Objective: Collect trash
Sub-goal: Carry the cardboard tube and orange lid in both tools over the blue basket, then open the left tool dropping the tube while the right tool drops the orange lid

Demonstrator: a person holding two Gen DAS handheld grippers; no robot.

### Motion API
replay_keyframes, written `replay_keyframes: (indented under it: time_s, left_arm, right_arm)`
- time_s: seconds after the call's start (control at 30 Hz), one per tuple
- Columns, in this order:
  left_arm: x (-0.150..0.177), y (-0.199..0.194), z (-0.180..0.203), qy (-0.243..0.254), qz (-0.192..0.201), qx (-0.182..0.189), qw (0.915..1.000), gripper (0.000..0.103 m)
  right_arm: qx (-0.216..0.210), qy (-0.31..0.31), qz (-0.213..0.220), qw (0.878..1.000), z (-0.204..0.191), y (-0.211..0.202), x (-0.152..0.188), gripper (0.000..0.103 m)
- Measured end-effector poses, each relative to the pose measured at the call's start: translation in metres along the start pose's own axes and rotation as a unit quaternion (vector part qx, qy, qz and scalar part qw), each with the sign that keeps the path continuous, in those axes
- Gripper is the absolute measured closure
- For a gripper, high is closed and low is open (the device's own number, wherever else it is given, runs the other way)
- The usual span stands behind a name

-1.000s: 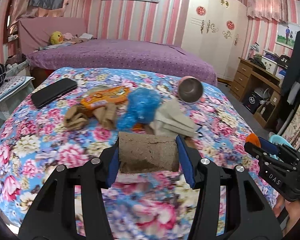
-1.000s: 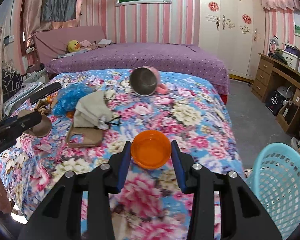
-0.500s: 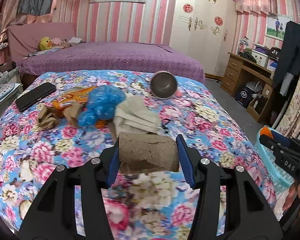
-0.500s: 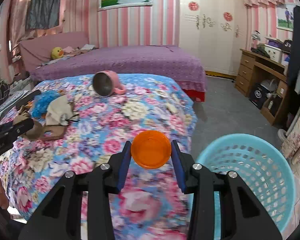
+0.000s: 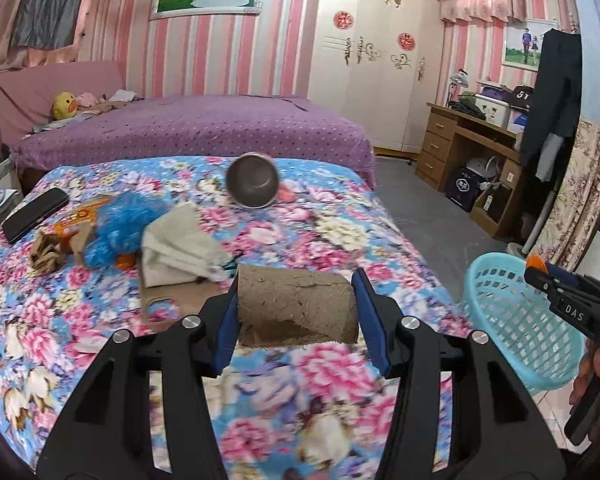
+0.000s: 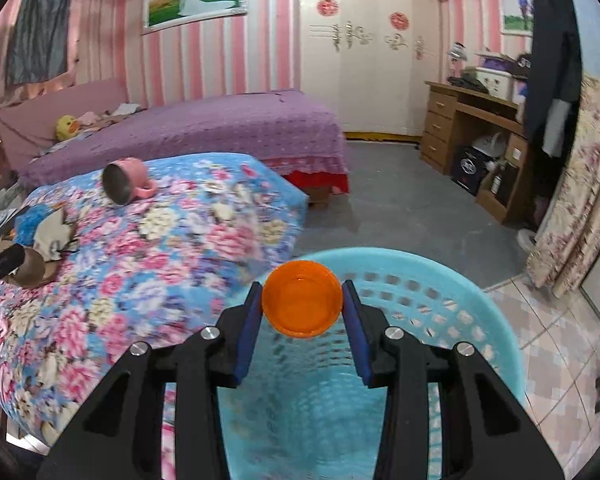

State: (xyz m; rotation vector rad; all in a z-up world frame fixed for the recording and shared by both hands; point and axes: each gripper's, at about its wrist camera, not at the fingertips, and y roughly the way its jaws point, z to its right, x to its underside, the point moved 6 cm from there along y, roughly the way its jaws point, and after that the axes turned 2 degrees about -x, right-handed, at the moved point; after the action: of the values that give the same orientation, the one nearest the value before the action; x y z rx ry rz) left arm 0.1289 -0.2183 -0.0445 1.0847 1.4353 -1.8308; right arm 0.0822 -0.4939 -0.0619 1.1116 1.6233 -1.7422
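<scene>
Trash lies on the floral bedspread (image 5: 340, 236): a snack wrapper (image 5: 82, 216) and a blue plastic bag (image 5: 120, 220) at the left. The left gripper (image 5: 296, 308) clamps a cardboard tube (image 5: 296, 300) above the bed. The right gripper (image 6: 302, 306) pinches an orange cap (image 6: 302, 304) over the turquoise basket (image 6: 480, 320) beside the bed.

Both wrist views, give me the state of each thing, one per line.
Left hand-held gripper: shut on cardboard tube, over the bed.
Right hand-held gripper: shut on orange cap, above blue basket.
Pink mug: lying on its side.
Phone: flat on the bed.
</scene>
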Motion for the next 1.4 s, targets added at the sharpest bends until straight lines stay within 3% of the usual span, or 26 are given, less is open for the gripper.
replay_keyframes:
  time_s: [0.43, 0.7, 0.87, 1.0, 1.07, 1.13, 1.33, 1.4]
  left_arm:
    - [-0.010, 0.016, 0.080, -0.002, 0.009, 0.068, 0.9976, 0.052]
    - [-0.003, 0.020, 0.164, 0.050, 0.011, 0.135, 0.9895, 0.052]
    - [0.003, 0.027, 0.208, 0.087, 0.009, 0.152, 0.9846, 0.052]
    - [0.010, 0.042, 0.230, 0.103, -0.015, 0.162, 0.9813, 0.051]
    - [0.012, 0.048, 0.231, 0.107, -0.025, 0.157, 0.9814, 0.042]
    - [0.010, 0.050, 0.225, 0.103, -0.021, 0.144, 0.9839, 0.022]
    - [-0.003, 0.051, 0.189, 0.107, 0.001, 0.096, 0.9896, 0.007]
    - [-0.006, 0.050, 0.174, 0.099, 0.006, 0.087, 0.9913, 0.006]
  right_arm:
    - [0.053, 0.030, 0.002, 0.998, 0.080, -0.007, 0.010, 0.063]
    - [0.073, 0.042, 0.008, 0.996, 0.110, -0.017, 0.017, 0.063]
    - [0.084, 0.065, 0.005, 0.994, 0.134, -0.021, 0.025, 0.063]
    - [0.083, 0.083, 0.010, 0.993, 0.143, -0.023, 0.027, 0.063]
    - [0.082, 0.083, 0.011, 0.993, 0.142, -0.023, 0.027, 0.063]
    - [0.081, 0.080, 0.010, 0.993, 0.140, -0.022, 0.027, 0.063]
    - [0.081, 0.082, 0.012, 0.993, 0.134, -0.019, 0.026, 0.063]
    - [0.082, 0.084, 0.014, 0.993, 0.131, -0.019, 0.024, 0.063]
